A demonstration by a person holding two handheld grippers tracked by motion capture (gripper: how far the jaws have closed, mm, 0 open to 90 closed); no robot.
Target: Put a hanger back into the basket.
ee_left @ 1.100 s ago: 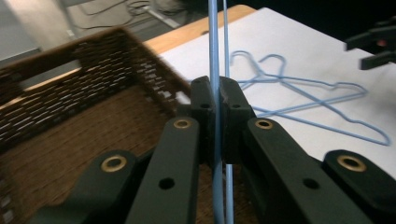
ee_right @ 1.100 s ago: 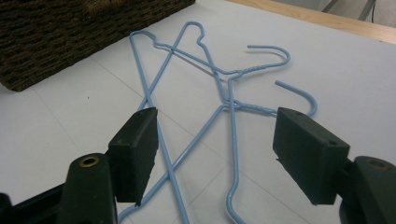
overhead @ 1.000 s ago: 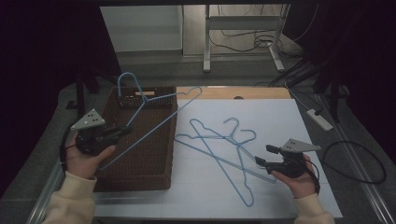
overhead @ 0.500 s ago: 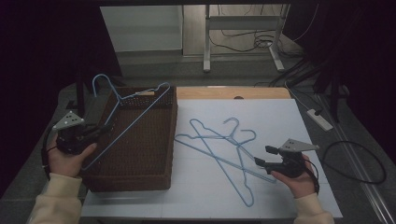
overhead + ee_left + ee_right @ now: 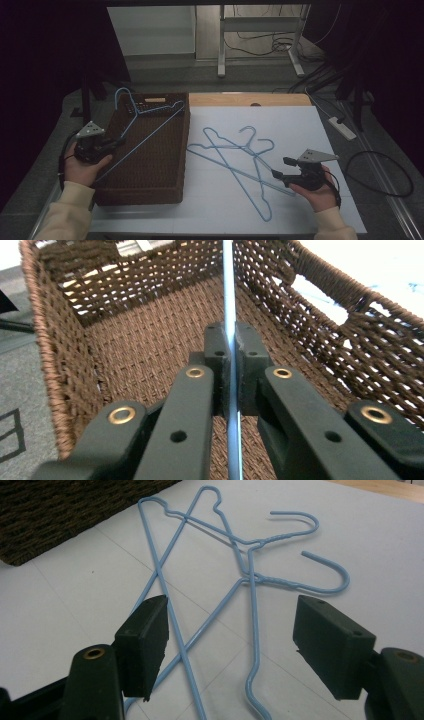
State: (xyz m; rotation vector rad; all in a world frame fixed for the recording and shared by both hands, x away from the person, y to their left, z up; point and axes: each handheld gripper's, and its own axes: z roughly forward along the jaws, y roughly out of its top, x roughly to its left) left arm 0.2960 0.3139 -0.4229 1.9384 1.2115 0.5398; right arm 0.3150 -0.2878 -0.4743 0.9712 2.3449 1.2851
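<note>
While the left gripper [image 5: 116,143] is clamped on the thin blue wire of a hanger [image 5: 150,121], that hanger sits tilted over the brown woven basket [image 5: 180,150], its hook poking up past the far left rim. The left gripper view shows the wire [image 5: 229,300] pinched between the two pads, running straight ahead over the basket floor. Two more hangers [image 5: 235,157] lie crossed on the white table [image 5: 300,125], just right of the basket. The right gripper [image 5: 278,175] rests near their lower ends with its jaws apart, holding nothing.

Such wire hangers are probably light and springy, and the smooth coating may slip or swivel in a narrow pinch. A straight run of the long bar likely gives the steadiest hold, away from the hook and the twisted neck.
</note>
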